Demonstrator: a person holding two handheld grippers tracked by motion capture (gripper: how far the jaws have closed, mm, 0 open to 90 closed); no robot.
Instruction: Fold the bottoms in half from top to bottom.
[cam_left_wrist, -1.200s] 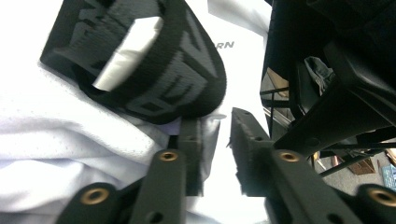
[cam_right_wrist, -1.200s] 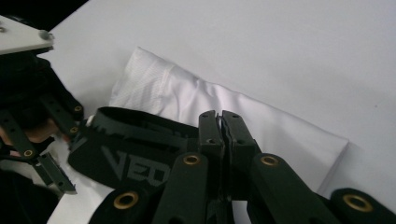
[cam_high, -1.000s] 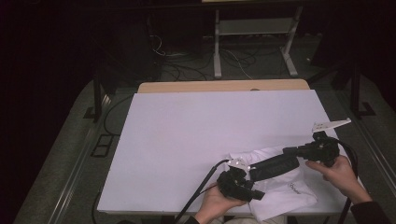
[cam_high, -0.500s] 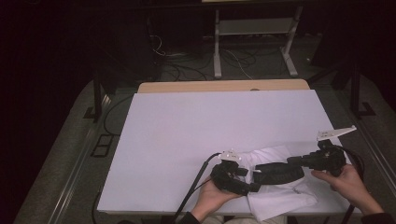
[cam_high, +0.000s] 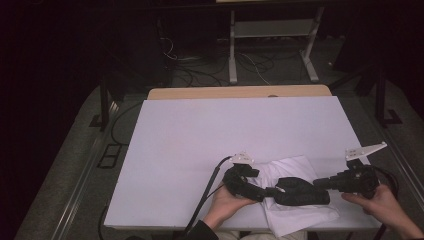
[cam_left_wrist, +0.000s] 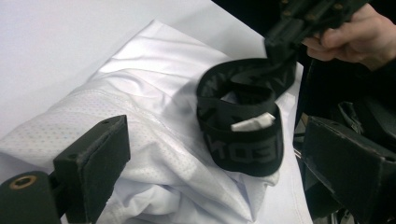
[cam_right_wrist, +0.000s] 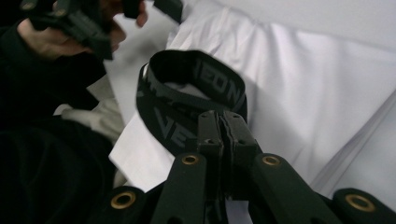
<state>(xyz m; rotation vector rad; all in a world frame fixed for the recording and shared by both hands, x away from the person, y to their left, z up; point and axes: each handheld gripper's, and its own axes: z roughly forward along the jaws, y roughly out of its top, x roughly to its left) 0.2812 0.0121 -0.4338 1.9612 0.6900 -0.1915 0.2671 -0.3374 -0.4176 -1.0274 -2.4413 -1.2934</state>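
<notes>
At the near right of the white surface, the right tool pinches a black waistband lying on white fabric, while the left tool, just opened, stands spread beside it.

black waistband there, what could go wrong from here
The right gripper alone pinches the black waistband; the left gripper has just been opening, nothing between its jaws. One-sided pulling may drag the white shorts crooked. The shorts already hang past the near edge of the table, so they could slide off. The loose band loop could also twist.
</notes>
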